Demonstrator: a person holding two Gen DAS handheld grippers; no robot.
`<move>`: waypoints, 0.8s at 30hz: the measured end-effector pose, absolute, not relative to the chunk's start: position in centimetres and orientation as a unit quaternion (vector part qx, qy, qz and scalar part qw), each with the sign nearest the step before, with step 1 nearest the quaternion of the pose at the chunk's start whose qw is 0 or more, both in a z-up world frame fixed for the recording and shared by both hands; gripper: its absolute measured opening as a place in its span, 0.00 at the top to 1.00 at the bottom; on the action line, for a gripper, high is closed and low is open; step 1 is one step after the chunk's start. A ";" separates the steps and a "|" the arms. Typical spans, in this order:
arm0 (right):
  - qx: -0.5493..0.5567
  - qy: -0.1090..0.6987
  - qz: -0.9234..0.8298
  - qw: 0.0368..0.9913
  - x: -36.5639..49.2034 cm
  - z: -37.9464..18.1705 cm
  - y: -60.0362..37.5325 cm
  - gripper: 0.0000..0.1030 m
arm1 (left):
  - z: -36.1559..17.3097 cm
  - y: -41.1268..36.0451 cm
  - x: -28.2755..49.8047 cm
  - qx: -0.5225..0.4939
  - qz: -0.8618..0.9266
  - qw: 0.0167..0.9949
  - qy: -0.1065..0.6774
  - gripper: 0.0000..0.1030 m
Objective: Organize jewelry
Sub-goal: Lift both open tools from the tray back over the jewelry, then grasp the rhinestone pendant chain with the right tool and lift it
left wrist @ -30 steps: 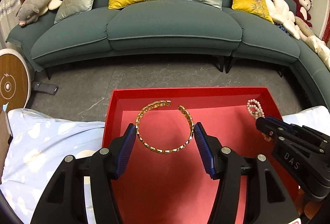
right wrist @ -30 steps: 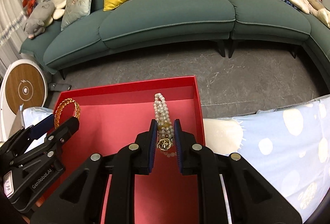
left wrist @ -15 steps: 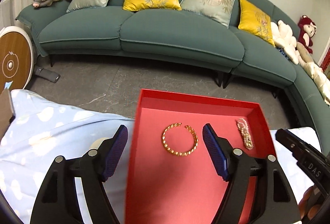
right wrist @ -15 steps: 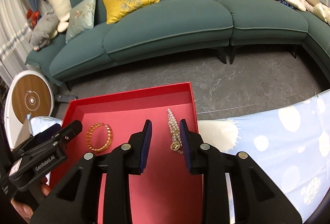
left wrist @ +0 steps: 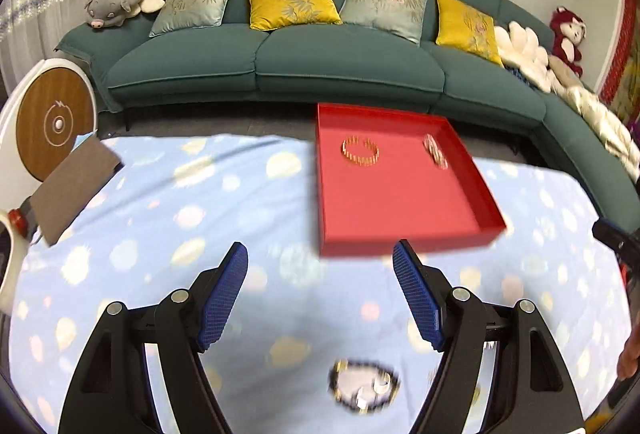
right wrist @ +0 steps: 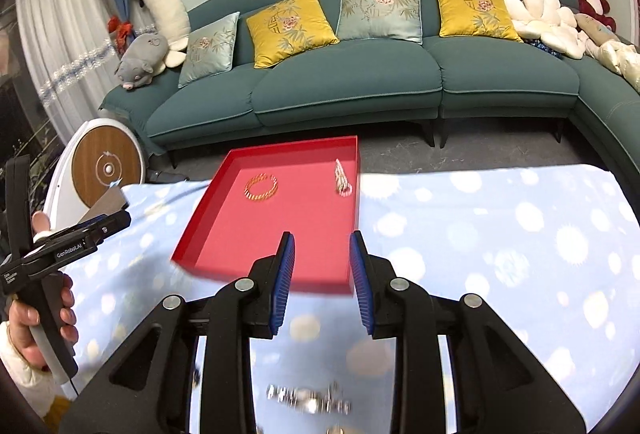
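Teal sofa (right wrist: 360,90), yellow cushions (right wrist: 288,26) (four plush toys), dotted blue cloth (left wrist: 180,218).

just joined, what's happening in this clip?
A person is sorting jewelry with a handheld gripper in each hand. A gold bracelet and a pearl strand lie apart in the red tray on the spotted blue cloth. Both the left gripper and the right gripper are empty, jaws apart, over the cloth short of the tray. More jewelry, blurred, lies on the cloth near the cameras, not yet put away.
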State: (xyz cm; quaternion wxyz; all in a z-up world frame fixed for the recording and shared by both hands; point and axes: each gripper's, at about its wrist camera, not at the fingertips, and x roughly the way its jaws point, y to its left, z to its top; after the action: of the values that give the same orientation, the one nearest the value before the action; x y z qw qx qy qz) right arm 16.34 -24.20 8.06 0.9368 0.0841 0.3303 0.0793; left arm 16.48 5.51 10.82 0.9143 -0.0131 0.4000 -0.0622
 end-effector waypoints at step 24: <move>0.052 0.444 0.095 0.890 10.5 -4.4 -20.4 0.72 | 2.3 4.1 8.4 -0.036 -0.095 0.881 0.462 0.30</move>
State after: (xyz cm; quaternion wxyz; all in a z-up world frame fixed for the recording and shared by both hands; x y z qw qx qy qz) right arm 10.51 -20.38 -4.42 0.8895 0.0524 0.4438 0.0953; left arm 8.42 4.07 2.30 0.8808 -0.0359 0.4624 -0.0954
